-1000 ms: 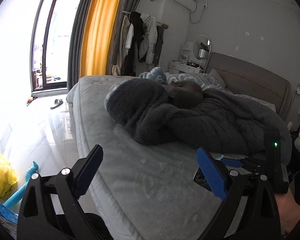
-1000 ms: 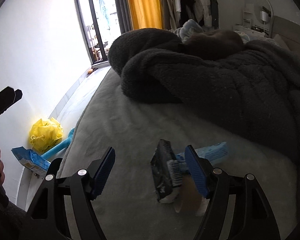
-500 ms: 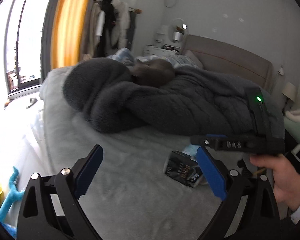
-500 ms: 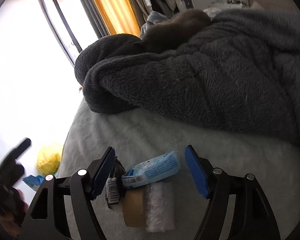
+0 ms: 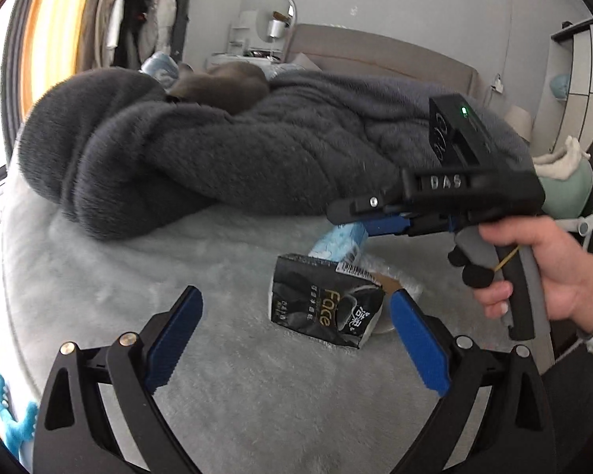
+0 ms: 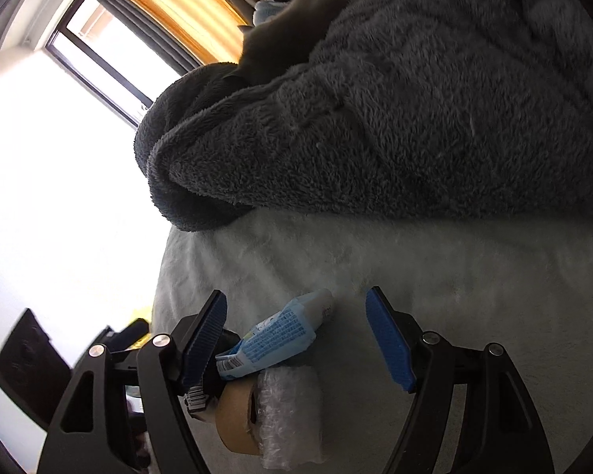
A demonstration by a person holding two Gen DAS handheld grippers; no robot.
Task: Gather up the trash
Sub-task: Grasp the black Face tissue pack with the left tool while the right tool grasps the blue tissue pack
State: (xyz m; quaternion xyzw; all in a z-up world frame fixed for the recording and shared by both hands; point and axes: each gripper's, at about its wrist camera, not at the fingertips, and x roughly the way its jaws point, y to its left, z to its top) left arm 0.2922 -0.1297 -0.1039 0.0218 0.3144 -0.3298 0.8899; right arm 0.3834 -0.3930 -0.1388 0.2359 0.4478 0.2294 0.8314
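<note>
A small pile of trash lies on the light grey bed cover point(image 5: 146, 284). It holds a black "Face" pack point(image 5: 324, 312), a blue-and-white pack point(image 6: 272, 335), a brown tape roll point(image 6: 237, 414) and a bubble-wrap roll point(image 6: 292, 414). My left gripper point(image 5: 296, 304) is open, with the black pack just ahead between its jaws, close to the right finger. My right gripper point(image 6: 296, 300) is open and rolled, and the blue pack point(image 5: 338, 243) lies between its jaws by the left pad. A hand holds that right gripper point(image 5: 355, 217) over the pile. The black pack is mostly hidden in the right wrist view.
A heaped dark grey fleece blanket point(image 5: 217, 158) lies just behind the pile, with a grey-brown furry shape point(image 5: 225, 83) on top. The bed's edge point(image 6: 166, 276) drops off left, toward a bright window point(image 6: 99, 51). A blue toy point(image 5: 16, 422) lies on the floor.
Both grippers swung in toward the trash pile and sank lower. The right gripper rolled, and the blue pack now sits between its jaws. The black pack came between the left jaws.
</note>
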